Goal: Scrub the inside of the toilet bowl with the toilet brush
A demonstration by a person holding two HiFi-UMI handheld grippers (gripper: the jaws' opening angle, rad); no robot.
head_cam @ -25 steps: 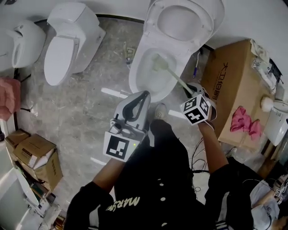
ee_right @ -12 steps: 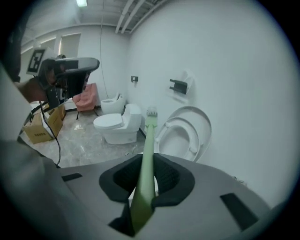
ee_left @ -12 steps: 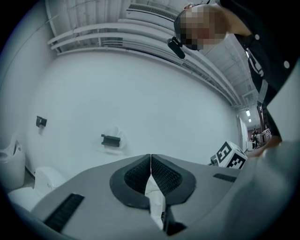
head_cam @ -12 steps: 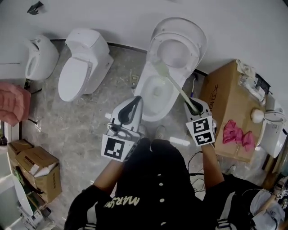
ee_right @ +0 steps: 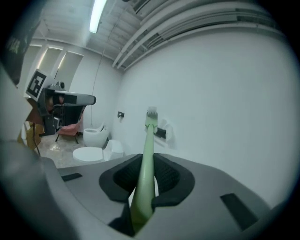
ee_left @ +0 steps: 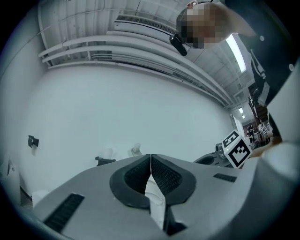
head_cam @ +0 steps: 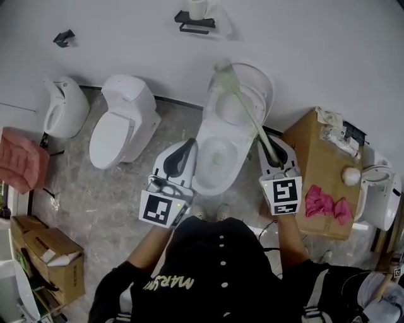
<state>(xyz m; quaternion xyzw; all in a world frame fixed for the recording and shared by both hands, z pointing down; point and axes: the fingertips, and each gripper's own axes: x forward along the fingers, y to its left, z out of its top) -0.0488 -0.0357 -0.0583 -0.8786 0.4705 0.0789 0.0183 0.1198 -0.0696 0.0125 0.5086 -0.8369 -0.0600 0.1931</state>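
The open white toilet (head_cam: 218, 165) stands in the middle of the head view, its lid raised against the wall. My right gripper (head_cam: 276, 158) is shut on the pale green toilet brush (head_cam: 247, 117), whose handle runs up and left, with the brush head (head_cam: 223, 70) lifted above the raised lid, out of the bowl. In the right gripper view the green handle (ee_right: 145, 173) sticks out between the jaws and the bristle head (ee_right: 151, 113) points at the white wall. My left gripper (head_cam: 187, 146) hovers left of the bowl, jaws shut and empty (ee_left: 150, 164).
A closed white toilet (head_cam: 120, 123) and a urinal (head_cam: 63, 107) stand to the left. A cardboard box (head_cam: 319, 170) with a pink cloth (head_cam: 325, 203) sits right of the toilet. More boxes (head_cam: 44, 252) lie at the lower left. A paper holder (head_cam: 196, 16) hangs on the wall.
The brush head has come up out of the bowl and now stands above the raised lid. The head view has tilted up, showing more wall. Both grippers rose slightly.
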